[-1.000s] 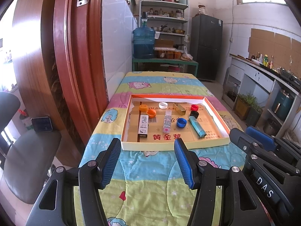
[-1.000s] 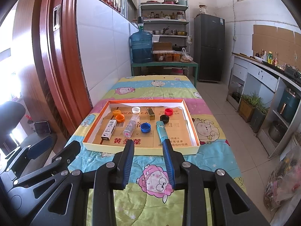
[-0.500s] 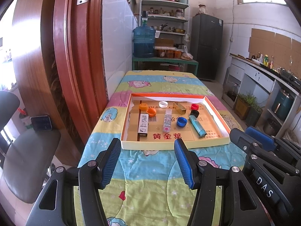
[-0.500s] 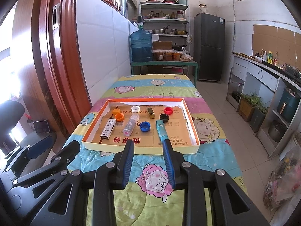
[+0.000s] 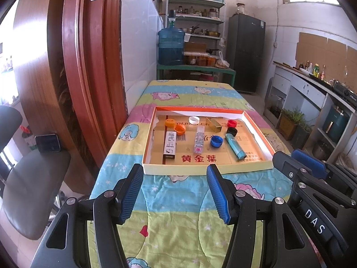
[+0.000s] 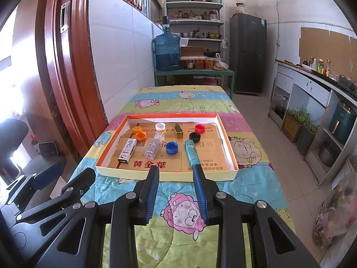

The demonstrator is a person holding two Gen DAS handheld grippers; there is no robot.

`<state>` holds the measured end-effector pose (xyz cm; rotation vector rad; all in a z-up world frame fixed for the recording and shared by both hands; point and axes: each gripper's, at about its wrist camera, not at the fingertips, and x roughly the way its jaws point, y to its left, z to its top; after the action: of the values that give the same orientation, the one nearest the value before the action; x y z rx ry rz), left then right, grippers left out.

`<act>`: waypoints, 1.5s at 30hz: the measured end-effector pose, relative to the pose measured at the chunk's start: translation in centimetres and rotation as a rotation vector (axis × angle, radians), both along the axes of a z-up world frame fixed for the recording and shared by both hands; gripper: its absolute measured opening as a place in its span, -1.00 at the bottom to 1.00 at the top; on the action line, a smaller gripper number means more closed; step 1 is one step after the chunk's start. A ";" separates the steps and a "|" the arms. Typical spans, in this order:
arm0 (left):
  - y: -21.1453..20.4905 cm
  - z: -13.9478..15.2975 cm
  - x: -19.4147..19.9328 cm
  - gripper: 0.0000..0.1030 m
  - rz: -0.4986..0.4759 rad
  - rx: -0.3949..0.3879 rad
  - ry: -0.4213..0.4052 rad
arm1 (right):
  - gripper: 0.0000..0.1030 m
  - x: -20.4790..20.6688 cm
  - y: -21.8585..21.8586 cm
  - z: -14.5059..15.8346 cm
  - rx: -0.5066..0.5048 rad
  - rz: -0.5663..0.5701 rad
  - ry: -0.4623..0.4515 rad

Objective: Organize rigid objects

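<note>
Both grippers hang over the near end of the quilt-covered surface (image 6: 223,102), short of the tray (image 6: 166,176); left gripper (image 5: 175,192) jaws spread wide, right gripper (image 6: 176,189) jaws open but narrower, neither holding anything. All the small stuff sits inside the tray: caps toward the far side, long items w/ axes running roughly near-to-far. The teal tube (image 6: 190,150) lies straight ahead of the right jaws, its near end hidden behind the right-hand finger, so right is nearer to it; the white box (image 5: 169,144) and clear bottle (image 5: 199,138) lie ahead of the left jaws. Left view shows the whole tube (image 5: 235,146), which the right view cuts off. Sorted already or still to sort, can't tell.
</note>
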<state>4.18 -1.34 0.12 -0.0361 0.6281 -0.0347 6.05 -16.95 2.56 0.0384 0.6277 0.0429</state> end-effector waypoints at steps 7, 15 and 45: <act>0.0 -0.2 0.2 0.18 -0.001 0.001 0.007 | -0.39 0.2 0.0 -0.2 -0.002 -0.002 0.004; 0.1 -0.4 0.4 0.18 0.002 -0.003 0.014 | -0.39 0.4 -0.1 -0.4 -0.003 -0.004 0.008; 0.0 -1.1 0.7 0.18 -0.003 -0.008 0.031 | -0.39 0.6 -0.2 -1.1 -0.005 -0.002 0.024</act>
<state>4.88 -1.31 -0.98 -0.0429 0.6590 -0.0399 6.60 -17.18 1.49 0.0348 0.6522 0.0390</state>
